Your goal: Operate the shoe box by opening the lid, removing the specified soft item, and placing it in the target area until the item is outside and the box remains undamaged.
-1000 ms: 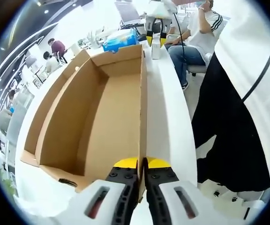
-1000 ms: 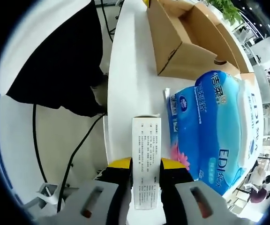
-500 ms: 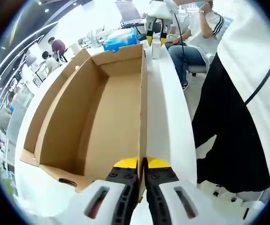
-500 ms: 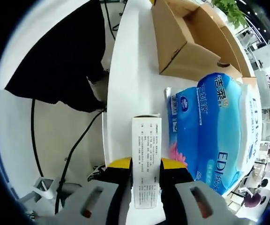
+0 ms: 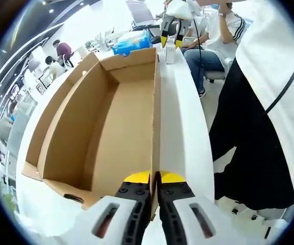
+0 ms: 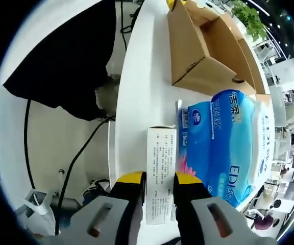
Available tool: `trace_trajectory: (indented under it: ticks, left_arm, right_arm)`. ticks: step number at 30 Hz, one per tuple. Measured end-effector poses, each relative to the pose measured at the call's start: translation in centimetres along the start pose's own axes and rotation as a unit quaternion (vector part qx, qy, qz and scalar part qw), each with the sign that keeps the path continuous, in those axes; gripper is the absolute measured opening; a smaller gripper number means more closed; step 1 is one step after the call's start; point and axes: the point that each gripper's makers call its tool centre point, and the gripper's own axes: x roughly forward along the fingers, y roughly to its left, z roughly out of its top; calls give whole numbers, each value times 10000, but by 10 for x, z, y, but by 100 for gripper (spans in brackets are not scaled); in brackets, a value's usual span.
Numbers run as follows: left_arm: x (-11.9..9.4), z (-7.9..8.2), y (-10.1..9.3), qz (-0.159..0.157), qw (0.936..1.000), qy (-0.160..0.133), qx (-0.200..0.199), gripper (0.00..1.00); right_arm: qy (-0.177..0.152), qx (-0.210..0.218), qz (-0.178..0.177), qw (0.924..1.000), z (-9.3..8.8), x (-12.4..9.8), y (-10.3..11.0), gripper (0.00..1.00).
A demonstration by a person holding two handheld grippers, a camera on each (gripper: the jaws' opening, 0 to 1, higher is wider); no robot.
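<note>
A: left gripper [image 5: 154, 178] status?

B: Jaws pinched on the near end of the right side wall of the open cardboard shoe box [image 5: 106, 127]; yellow tips sit either side of the wall edge. Lid is off or folded away, can't tell which. Inside of the box is bare cardboard.

A: Around it?

B: Box sits on a white table [image 5: 180, 127], long axis running away from the camera. Right of the table a person in a white top and black trousers [image 5: 254, 138] stands close. At the far end of the box: the right gripper [image 5: 170, 45] holding a small white carton, and the blue tissue pack [image 5: 131, 42] just left of it.

A: right gripper [image 6: 160, 178]?

B: Clamped on the small white carton [image 6: 161, 176], printed text on its face, standing up between the yellow tips. Can't tell whether the carton's base touches the table.

A: Soft item?

B: The blue tissue pack [image 6: 228, 143] is outside the box, lying on the table just right of the carton, beside the box's end wall. Shoe box [image 6: 208, 48] beyond it looks intact. Black cable [image 6: 80, 153] hangs off the table's left edge.
</note>
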Motion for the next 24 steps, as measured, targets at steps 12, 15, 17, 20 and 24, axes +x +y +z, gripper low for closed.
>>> trace_trajectory:
  ticks: [12,15,17,20,24]
  left_arm:
    - [0,-1,0,14,10000,-20,17,3]
    - [0,0,0,39,10000,-24,11,3]
    - [0,0,0,47,10000,-19,9,3]
    - [0,0,0,28,10000,-23,15,3]
    - [0,0,0,10,10000,-29,23,3]
  right_arm:
    - [102,-281,13,9996,19,9,-21,21]
    - [135,-147,-93,9998,18,7,-23,22]
    - [127,-81,-210,9997,15,3,-25,23]
    - [86,15,-285,9996,14,-1,-24,23]
    - [84,32,-374,9993,15,-2,-22,22]
